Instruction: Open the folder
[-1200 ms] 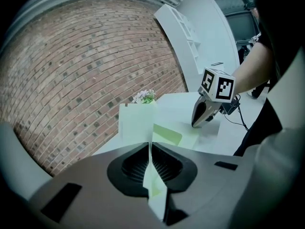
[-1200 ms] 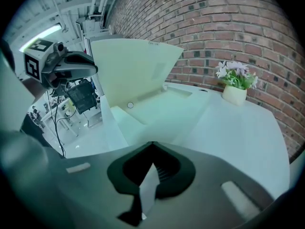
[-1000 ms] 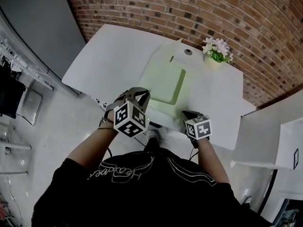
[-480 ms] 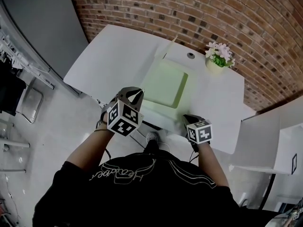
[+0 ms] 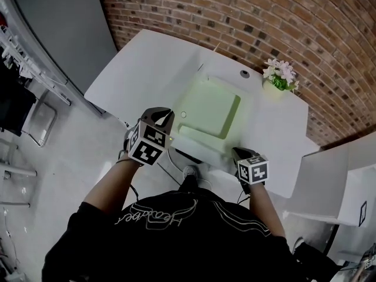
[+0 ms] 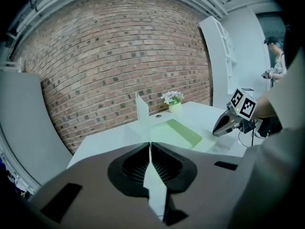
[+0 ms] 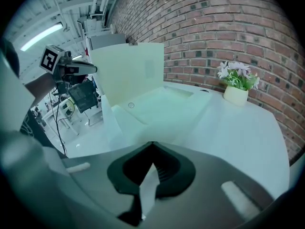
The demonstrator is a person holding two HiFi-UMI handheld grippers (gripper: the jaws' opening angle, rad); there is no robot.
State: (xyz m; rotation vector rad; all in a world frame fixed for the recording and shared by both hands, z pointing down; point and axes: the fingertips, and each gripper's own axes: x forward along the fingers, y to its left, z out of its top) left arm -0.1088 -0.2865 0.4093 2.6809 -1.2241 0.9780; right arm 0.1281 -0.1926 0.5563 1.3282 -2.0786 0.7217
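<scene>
White table [image 5: 147, 57]; folder [image 5: 208, 107] half open

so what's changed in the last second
The left gripper swung the folder's front cover further left, away from the right gripper; its jaws have just been closing tighter on the cover between them. The right gripper stayed clamped on the folder's lower sheet; the flower pot stayed put.

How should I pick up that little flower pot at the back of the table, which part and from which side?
Probably best to grip the flower pot by its plain pale body, below the blooms, fingers level, coming from the table's near side. The flowers spread over its top, and the brick wall stands close behind it.
</scene>
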